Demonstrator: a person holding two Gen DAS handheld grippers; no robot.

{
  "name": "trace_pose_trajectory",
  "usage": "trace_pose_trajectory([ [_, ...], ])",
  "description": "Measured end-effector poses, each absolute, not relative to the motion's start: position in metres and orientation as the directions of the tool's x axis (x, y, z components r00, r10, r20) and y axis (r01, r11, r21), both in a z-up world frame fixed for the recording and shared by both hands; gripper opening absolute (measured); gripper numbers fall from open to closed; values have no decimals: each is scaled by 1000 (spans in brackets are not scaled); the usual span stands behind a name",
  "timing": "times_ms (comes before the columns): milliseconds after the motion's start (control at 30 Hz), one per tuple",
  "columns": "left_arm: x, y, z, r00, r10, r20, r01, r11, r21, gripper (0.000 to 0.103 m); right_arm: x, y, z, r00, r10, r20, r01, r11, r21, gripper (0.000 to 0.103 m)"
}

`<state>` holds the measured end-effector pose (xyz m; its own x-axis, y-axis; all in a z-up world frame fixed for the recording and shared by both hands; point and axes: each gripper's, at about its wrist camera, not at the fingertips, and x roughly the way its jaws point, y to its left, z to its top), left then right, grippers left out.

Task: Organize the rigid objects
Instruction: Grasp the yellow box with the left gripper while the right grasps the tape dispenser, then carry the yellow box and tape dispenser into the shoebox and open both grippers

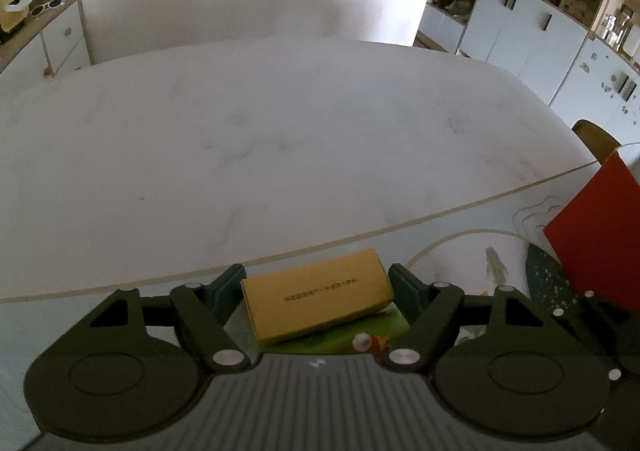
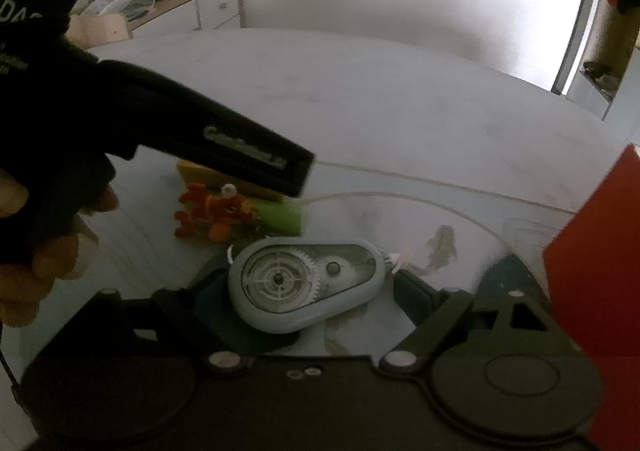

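1. White marble table [image 1: 280,139] under a pale wall, white cabinets off to the right; most of the top bare, with the objects gathered near the front edge.
2. Judged early to midway: yellow box [image 1: 318,297] lying on a green toy pack [image 1: 352,335], nothing yet visibly sorted into a final place; red box [image 1: 596,235] standing to the right of the yellow box.
3. Left claw [image 1: 316,291]: fingers apart but right against both ends of the yellow box, bracketing it; cannot tell whether actually squeezing or merely framing it.
4. Right view: green toy pack with red figures just beyond the pale-blue tape dispenser [image 2: 306,285], the other device's black body crossing above them.
5. Right claw [image 2: 308,291]: spread wide, tape dispenser lying between the fingers, nearer the left finger and seemingly touching it, well clear of the right one; not gripped.
6. Left to do, by judgement: closing on each item and setting it in order.
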<state>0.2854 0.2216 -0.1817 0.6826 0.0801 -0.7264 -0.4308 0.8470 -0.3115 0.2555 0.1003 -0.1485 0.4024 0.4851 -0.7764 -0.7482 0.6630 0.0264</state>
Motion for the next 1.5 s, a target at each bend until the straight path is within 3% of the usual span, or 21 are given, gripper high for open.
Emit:
trace_pose_trajectory([
  [800,244,208,-126,699,156,-698,-449,856,-258,77,233,42,-70,413,581,-701,-758,647,89,88],
  [1500,240,125,-40,760,100,-642,-353,894,-278,77,257,-84,-23,483,583,-653,-721,689,82,88],
])
